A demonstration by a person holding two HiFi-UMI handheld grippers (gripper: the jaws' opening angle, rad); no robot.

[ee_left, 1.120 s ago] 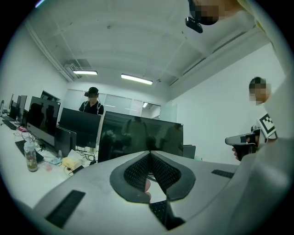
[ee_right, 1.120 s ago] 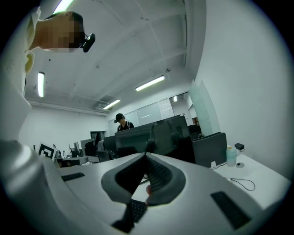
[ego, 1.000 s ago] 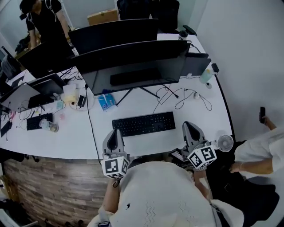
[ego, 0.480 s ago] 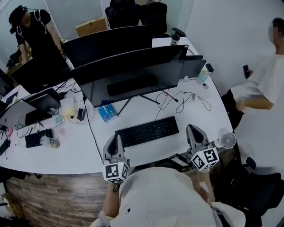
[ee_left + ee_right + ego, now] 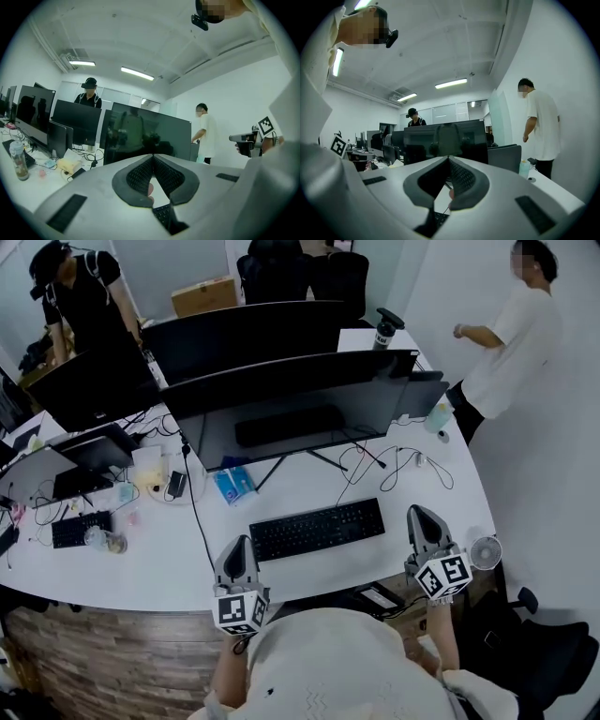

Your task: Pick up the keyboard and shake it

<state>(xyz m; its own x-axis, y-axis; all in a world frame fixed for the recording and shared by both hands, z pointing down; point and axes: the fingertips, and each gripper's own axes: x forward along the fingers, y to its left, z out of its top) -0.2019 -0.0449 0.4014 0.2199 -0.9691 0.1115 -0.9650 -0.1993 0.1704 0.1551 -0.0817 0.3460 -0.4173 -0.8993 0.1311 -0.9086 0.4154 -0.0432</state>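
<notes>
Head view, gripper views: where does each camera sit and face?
Head view: on the person's head, steeply down at the keyboard; shows torso, left gripper, right gripper.
Left gripper view: on that gripper, along its shut jaws toward the monitor.
Right gripper view: likewise, along its own shut jaws.
Shared: both gripper views see that monitor.

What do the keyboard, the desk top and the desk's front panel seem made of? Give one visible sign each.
Keyboard: probably matte black plastic, no glare on keys.
Desk top: smooth white, likely laminate; even, seamless surface.
Front panel: brown planks with grain, wood or wood-look veneer.
</notes>
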